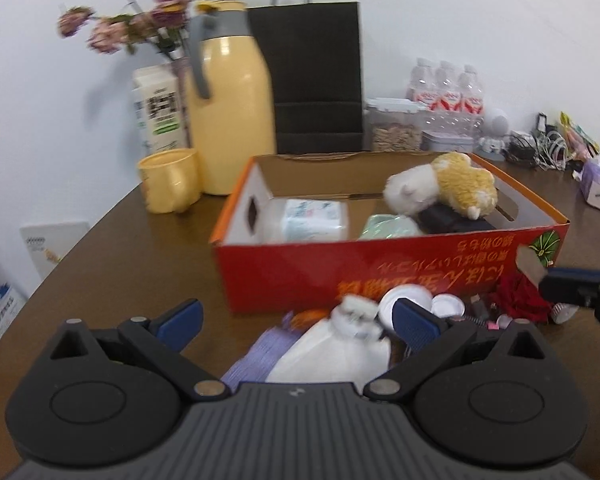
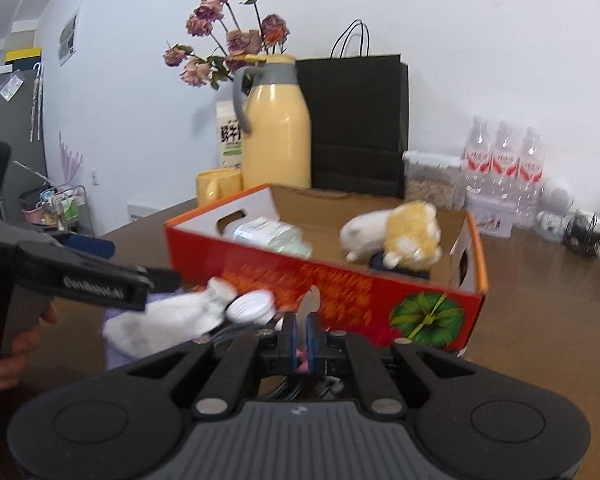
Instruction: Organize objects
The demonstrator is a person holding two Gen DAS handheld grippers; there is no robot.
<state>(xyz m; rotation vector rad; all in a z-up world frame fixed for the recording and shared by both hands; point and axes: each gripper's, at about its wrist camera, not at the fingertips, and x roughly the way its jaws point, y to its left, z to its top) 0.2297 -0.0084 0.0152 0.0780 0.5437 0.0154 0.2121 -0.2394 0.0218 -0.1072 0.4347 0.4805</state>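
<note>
The box [image 1: 380, 272] stands on the worktop [image 1: 132, 272] with its red long side toward the near edge, open-topped, so things can be dropped in from above. Already inside: a plush toy [image 1: 448, 184] at the right end, resting on a dark item, and a tissue pack [image 1: 316, 218] at the left end. Loose things lie against the box's near side, probably waiting to be sorted: a white pouch [image 1: 340, 354], white lids [image 1: 404, 300], a red rose [image 1: 520, 300].

The left hand-held gripper [image 1: 296, 320] has its jaws apart, above the pouch and touching nothing. The right hand-held gripper [image 2: 301, 330] has its jaws together; a thin pale tab sticks up at the tips and something pink shows lower down, but whether either is pinched I cannot tell.

Only the right view shows the hand [image 2: 16, 344] gripping the left tool's handle, and the box's green ribbon print. Only the left view shows the open jaws head-on, with the other gripper's tip by the box's right corner.
</note>
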